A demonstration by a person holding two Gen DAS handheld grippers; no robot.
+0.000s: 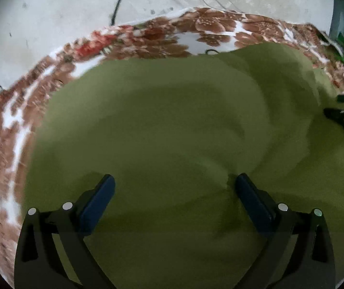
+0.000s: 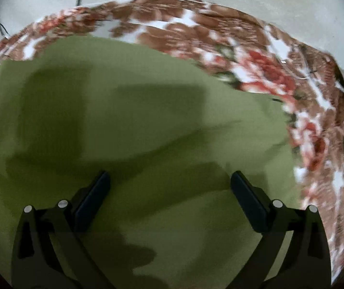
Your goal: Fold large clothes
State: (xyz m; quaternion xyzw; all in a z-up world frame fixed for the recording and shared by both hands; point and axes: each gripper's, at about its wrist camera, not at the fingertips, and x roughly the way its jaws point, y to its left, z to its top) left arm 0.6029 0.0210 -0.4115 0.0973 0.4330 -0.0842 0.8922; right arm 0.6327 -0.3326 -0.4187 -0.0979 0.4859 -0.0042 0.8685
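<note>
Jaws apart, two grippers (image 1: 174,180) (image 2: 170,177), seemingly one green garment (image 1: 172,125) (image 2: 135,120)

Olive garment (image 1: 162,125): matt soft cloth, few creases. Floral blanket (image 1: 147,38): fuzzy cloth. Gripper fingers (image 2: 92,202): matt black plastic w/ shiny metal pins. Floor (image 1: 51,12): rough concrete.

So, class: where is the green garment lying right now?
In both wrist views the green garment lies spread on the floral blanket, beneath both open grippers.

Floral blanket (image 1: 147,41), brown and red on white, spread over pale concrete floor (image 1: 63,4). Olive-green garment (image 1: 172,125) lies directly on blanket, covering most of it; blanket border shows around it.
</note>
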